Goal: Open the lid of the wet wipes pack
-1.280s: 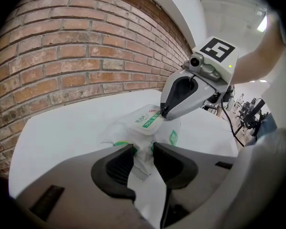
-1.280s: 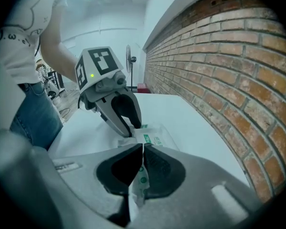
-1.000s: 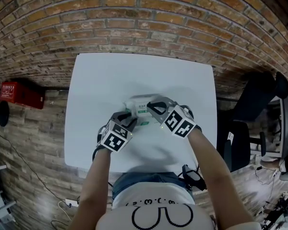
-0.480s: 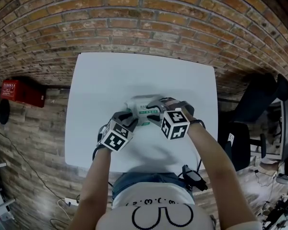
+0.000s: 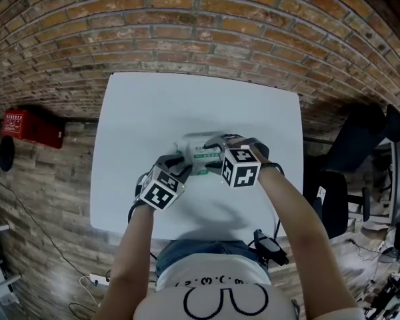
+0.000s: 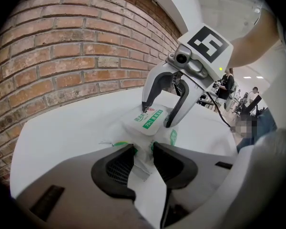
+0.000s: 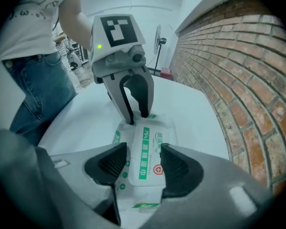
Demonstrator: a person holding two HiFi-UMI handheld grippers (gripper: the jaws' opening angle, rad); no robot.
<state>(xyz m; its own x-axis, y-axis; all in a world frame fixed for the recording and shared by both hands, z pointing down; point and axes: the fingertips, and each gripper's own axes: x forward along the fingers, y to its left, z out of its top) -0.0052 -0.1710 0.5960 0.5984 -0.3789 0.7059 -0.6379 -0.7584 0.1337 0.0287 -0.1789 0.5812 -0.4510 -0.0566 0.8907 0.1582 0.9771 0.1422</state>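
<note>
- Head view: the wet wipes pack (image 5: 199, 149) lies near the middle of a white table (image 5: 140, 112). The left gripper (image 5: 179, 164) is at the pack's near left end. The right gripper (image 5: 217, 155) stands over the pack's right part. A red box (image 5: 28, 129) sits well to the left of the pack, off the table.
- Left gripper view: the left gripper's jaws are nearly together, clamped on the thin film at the pack's end. Further along the pack, the lid (image 6: 148, 122) lies flat on its top. The right gripper's two fingers come down on either side of the lid. A brick wall (image 6: 62, 56) rises behind the pack.
- Right gripper view: the right gripper's jaws have just been opening and now stand wide apart. The lid lies between them, and the pads do not press on it. At the pack's far end, the left gripper pinches the pack's edge.
</note>
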